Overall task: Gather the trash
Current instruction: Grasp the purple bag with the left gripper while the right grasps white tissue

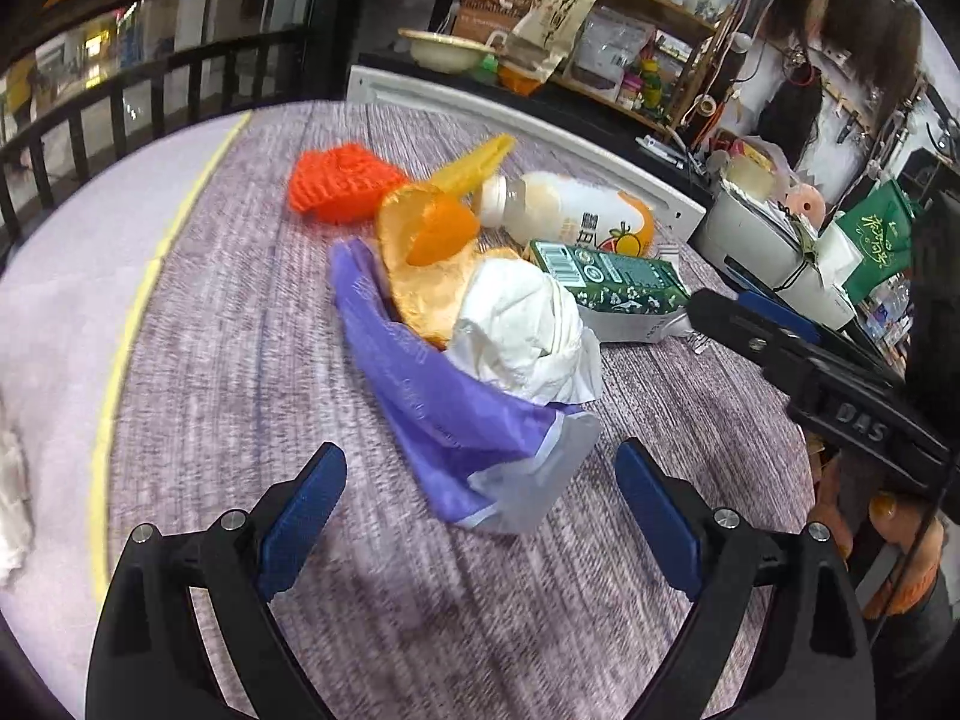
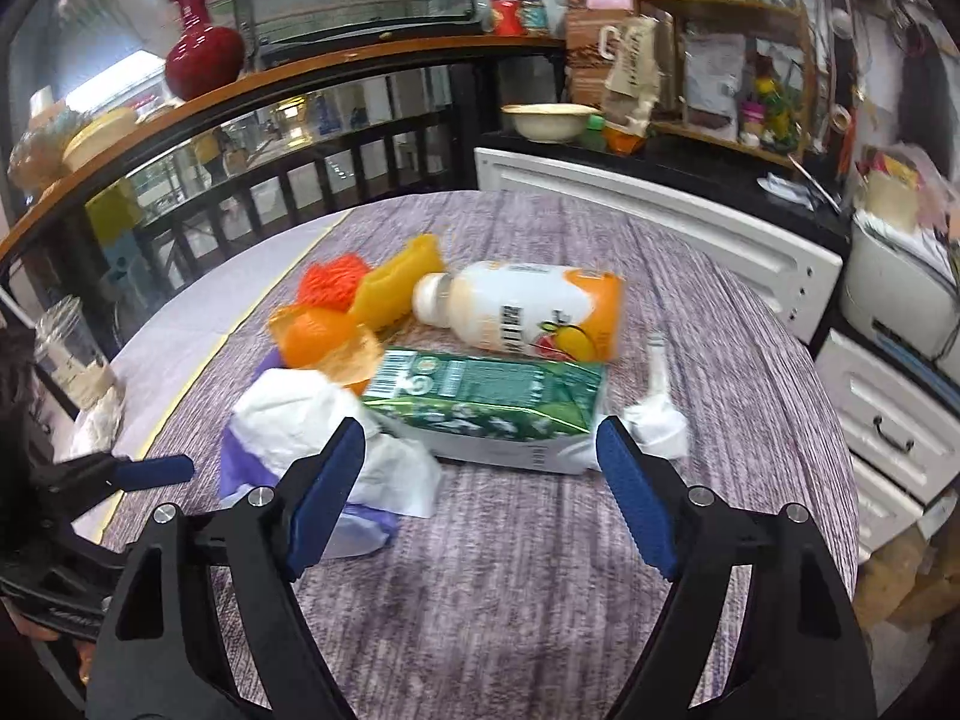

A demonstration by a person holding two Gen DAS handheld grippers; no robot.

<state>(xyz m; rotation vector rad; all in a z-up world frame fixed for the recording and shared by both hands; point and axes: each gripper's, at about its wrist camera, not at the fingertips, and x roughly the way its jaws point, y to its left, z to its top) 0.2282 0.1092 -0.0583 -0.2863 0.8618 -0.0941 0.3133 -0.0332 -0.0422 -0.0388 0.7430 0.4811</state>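
Note:
A trash pile lies mid-table: a purple plastic bag [image 1: 432, 408], crumpled white paper [image 1: 522, 330], orange peel [image 1: 432, 234], a yellow wrapper [image 1: 474, 165], an orange mesh net [image 1: 339, 180], a white-orange drink bottle [image 1: 576, 210] on its side and a flattened green carton [image 1: 612, 279]. My left gripper [image 1: 480, 516] is open and empty just before the bag's near end. My right gripper [image 2: 480, 492] is open and empty in front of the carton [image 2: 486, 402], next to the paper [image 2: 312, 414] and bottle [image 2: 528, 306]. A small white scrap [image 2: 657, 414] lies right of the carton.
The round table [image 1: 252, 312] has a purple-grey cloth with a yellow-lined edge at left. A white cabinet [image 2: 660, 210] and drawers [image 2: 888, 414] stand behind and right. A glass jar [image 2: 72, 354] sits at the left edge. Cluttered shelves [image 2: 720, 60] fill the back.

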